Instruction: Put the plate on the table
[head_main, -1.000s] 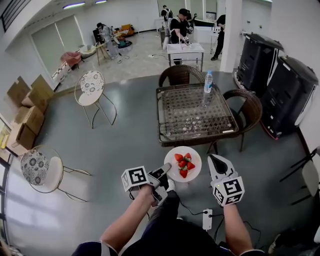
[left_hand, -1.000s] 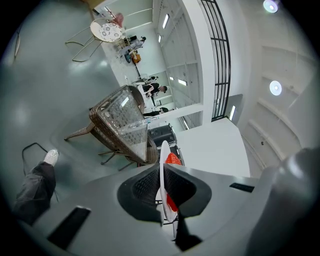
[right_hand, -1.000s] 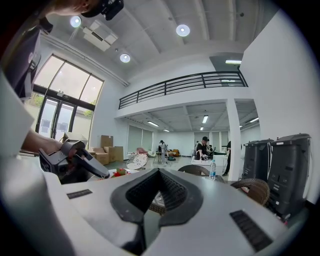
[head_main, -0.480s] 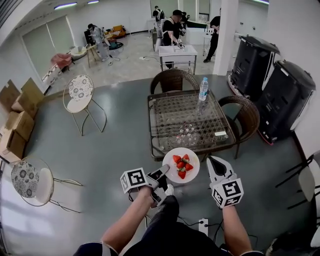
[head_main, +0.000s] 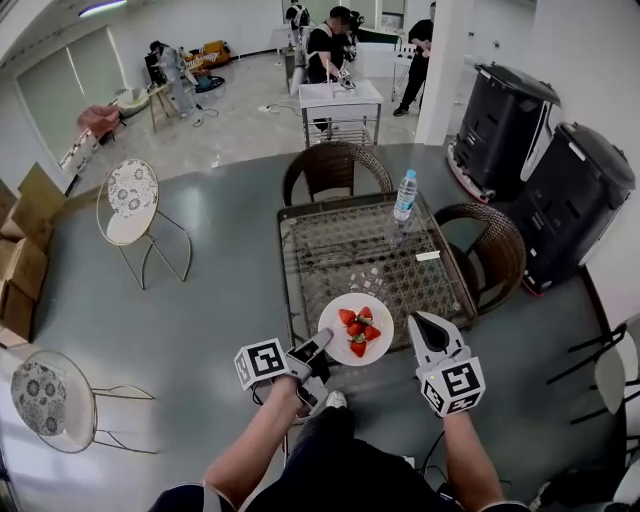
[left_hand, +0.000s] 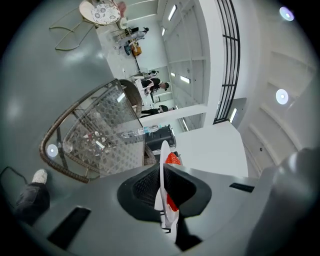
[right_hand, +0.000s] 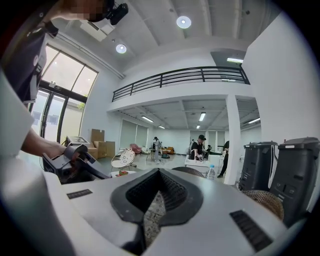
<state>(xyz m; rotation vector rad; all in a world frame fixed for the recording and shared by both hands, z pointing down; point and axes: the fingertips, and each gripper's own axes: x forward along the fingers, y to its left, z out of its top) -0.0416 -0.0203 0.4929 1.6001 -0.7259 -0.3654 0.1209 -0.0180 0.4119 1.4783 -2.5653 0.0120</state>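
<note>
The left gripper (head_main: 322, 342) is pinching the rim of the plate (head_main: 378, 308), which is hanging above the near edge of the table (head_main: 300, 260), not yet resting. The right gripper (head_main: 424, 325) is pressed together on nothing. With only 1 thin grip, the plate may be tilting, so the strawberries (head_main: 358, 332) could roll off.
</note>
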